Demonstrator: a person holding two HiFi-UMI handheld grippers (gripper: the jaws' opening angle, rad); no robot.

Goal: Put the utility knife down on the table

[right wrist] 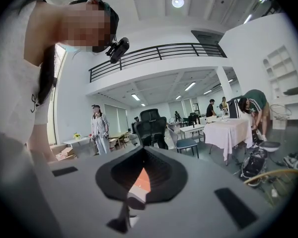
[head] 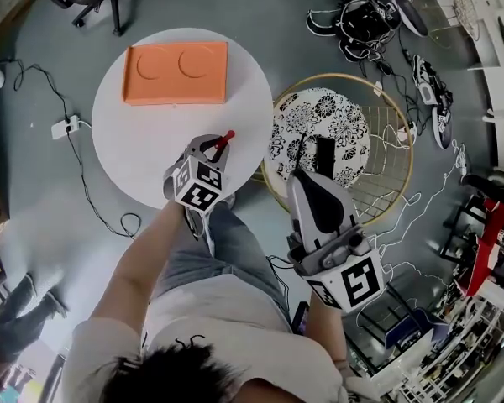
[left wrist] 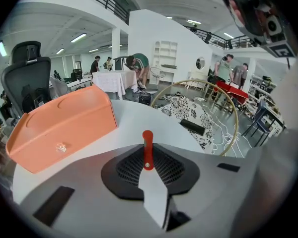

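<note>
Blocked at far side of round white table (head: 130, 159) by orange tray (head: 176, 74). Open across bare near and left tabletop. Crowded at near right rim by left gripper (head: 215, 146) clamping utility knife (head: 227, 137); hemmed on right by gold wire chair (head: 378, 187).

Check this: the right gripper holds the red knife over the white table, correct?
Wrong gripper: the left gripper holds the red knife over the white table. The left gripper view shows the knife clamped between its jaws.
</note>
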